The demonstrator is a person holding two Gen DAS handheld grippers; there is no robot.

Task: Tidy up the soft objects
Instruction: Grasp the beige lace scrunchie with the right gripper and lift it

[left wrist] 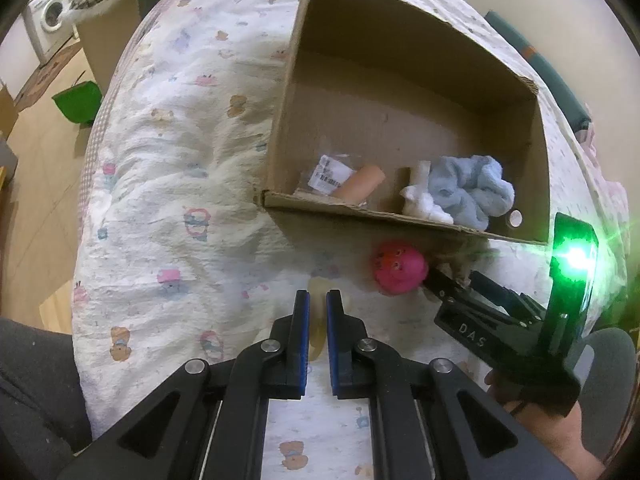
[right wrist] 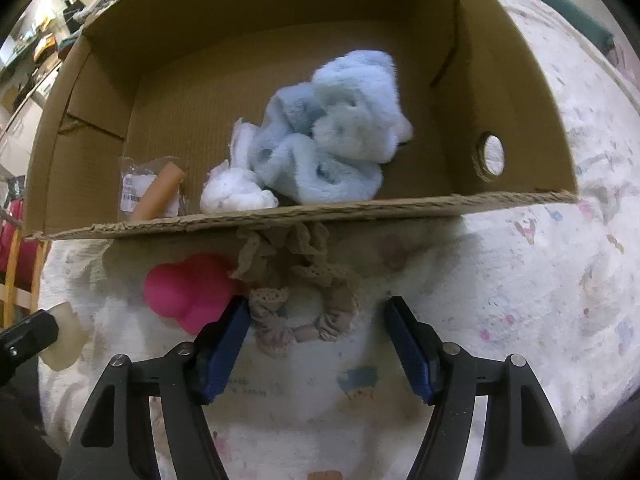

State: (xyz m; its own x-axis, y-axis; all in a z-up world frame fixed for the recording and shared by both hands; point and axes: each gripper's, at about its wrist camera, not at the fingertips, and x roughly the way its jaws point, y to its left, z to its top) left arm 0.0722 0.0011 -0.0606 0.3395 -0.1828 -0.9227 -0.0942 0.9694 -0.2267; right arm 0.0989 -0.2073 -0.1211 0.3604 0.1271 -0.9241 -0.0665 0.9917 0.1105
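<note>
Just ahead, the beige scrunchie (right wrist: 304, 312) lies between the wide-open right hand-held gripper (right wrist: 318, 312) fingers, ungrasped.

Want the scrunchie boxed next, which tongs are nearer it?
Right. The right tongs straddle the beige scrunchie, open. The left tongs sit further left, past the pink toy.

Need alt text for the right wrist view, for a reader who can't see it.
The open right gripper straddles a beige lace scrunchie on a printed quilt, beside a pink squishy toy. Just beyond, a cardboard box holds a fluffy blue cloth, a white cloth and a packaged orange tube.
</note>
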